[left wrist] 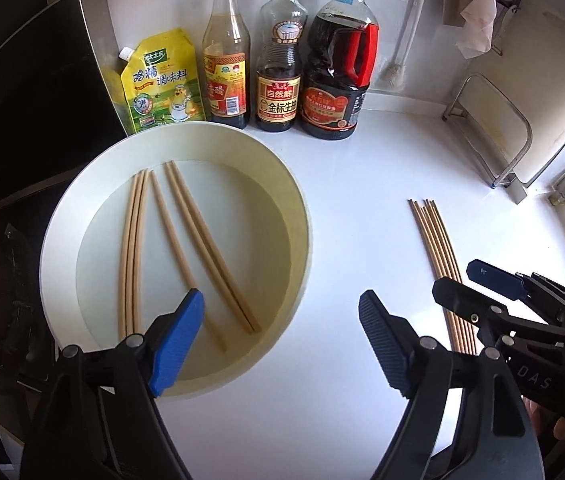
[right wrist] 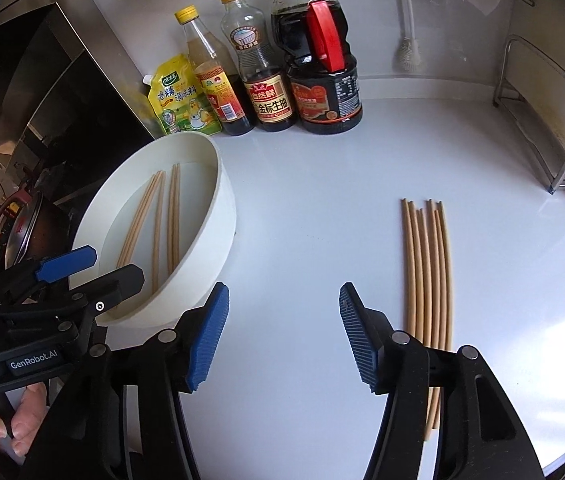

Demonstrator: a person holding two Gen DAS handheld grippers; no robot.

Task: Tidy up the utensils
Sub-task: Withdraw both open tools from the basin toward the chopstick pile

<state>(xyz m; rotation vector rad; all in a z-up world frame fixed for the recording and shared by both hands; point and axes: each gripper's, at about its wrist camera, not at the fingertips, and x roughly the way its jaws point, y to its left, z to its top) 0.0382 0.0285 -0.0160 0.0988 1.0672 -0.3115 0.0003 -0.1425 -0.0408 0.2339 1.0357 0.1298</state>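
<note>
Your left tool (left wrist: 282, 344) hangs with its blue pads spread wide and nothing between them, one pad over the near rim of the white bowl (left wrist: 82, 184). Your right tool (right wrist: 284, 336) is also apart and empty, above bare white counter (right wrist: 322, 200). Six chopsticks (left wrist: 180, 248) lie loose inside the bowl; a bundle of chopsticks (right wrist: 428, 276) lies on the counter just right of your right tool. Farther back, a yellow pouch (left wrist: 160, 84) and three sauce bottles (left wrist: 278, 60) line the wall.
</note>
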